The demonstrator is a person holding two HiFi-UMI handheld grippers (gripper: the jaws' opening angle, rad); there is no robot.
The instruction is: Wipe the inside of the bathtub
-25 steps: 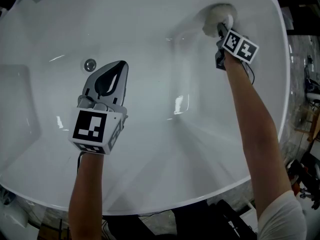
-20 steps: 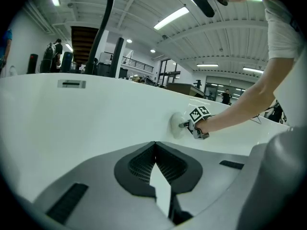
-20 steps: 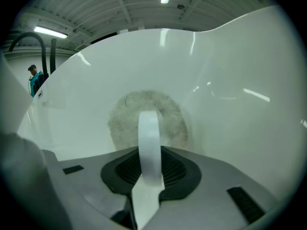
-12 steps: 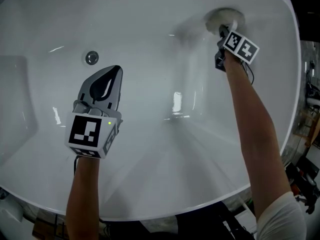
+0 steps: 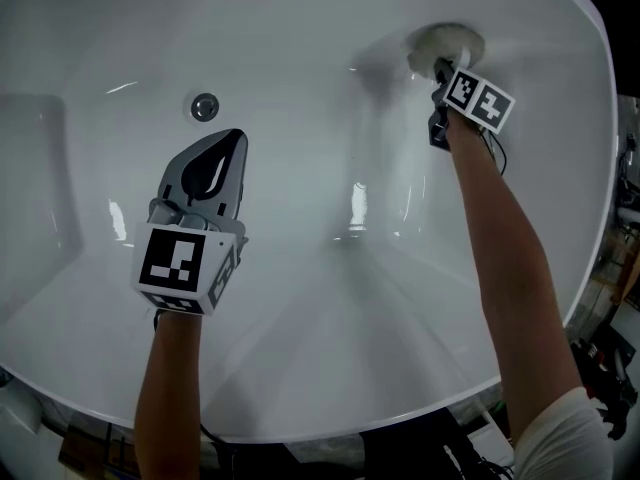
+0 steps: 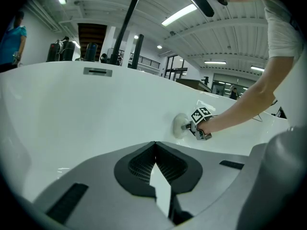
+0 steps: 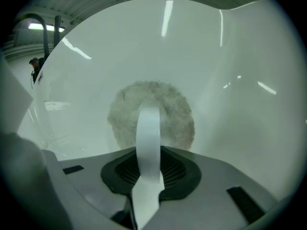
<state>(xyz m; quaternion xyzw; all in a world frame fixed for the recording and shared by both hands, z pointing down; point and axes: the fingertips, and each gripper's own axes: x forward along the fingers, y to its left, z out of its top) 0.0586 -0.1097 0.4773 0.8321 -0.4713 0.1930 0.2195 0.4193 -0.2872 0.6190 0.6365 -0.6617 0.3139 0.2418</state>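
We log bathtub [image 5: 300,28] as glossy white throughout, pale light streaks on walls. Drain [image 5: 204,106] silver metal. Left gripper [image 5: 233,143] has light grey shell, black ribbed jaw liners. Left marker cube [image 5: 180,258] white with black square pattern. Right marker cube [image 5: 480,98] has same black-on-white squares. In right gripper view we read right gripper [image 7: 147,152] as grey shell, black ribbed liners. Wiping pad [image 7: 168,104] off-white, mottled grey fuzz. Strap [image 7: 147,128] plain white. Sleeve [image 5: 560,428] white.

The bathtub [image 5: 330,298] floor lies open between the left gripper [image 5: 232,140] and the right gripper [image 5: 440,66]. The drain [image 5: 204,106] sits just ahead of the left one, and the wiping pad [image 5: 445,42] presses the far wall.
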